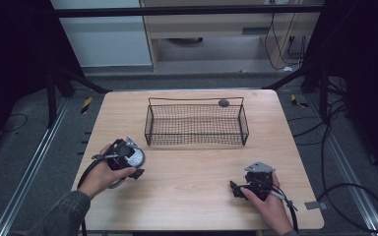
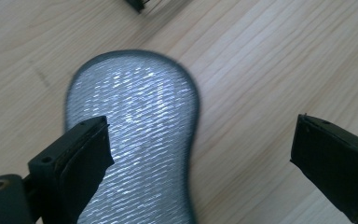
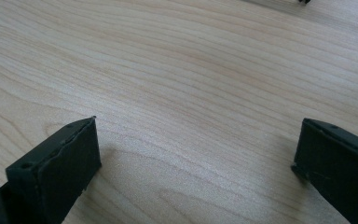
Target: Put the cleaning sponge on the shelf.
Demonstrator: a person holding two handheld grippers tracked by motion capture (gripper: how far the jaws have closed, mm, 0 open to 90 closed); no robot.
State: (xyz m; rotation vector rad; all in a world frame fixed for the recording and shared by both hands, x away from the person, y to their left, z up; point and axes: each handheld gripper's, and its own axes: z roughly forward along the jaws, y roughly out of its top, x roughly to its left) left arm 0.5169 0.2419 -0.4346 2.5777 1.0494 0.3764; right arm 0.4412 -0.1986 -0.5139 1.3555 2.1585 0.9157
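Two grippers (image 1: 139, 173) (image 1: 232, 187), one silver pad (image 2: 135, 126), one basket (image 1: 197, 142).

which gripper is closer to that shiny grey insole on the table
Left. The left gripper hangs right over the grey insole with its jaws open, one jaw above it. The right gripper is far across the wooden table, open above bare wood.

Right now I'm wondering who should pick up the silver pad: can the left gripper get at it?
Probably yes. The left gripper hangs open right over the silver pad, one jaw above it, nothing in between. The pad lies flat on the table, so gripping may be tricky.
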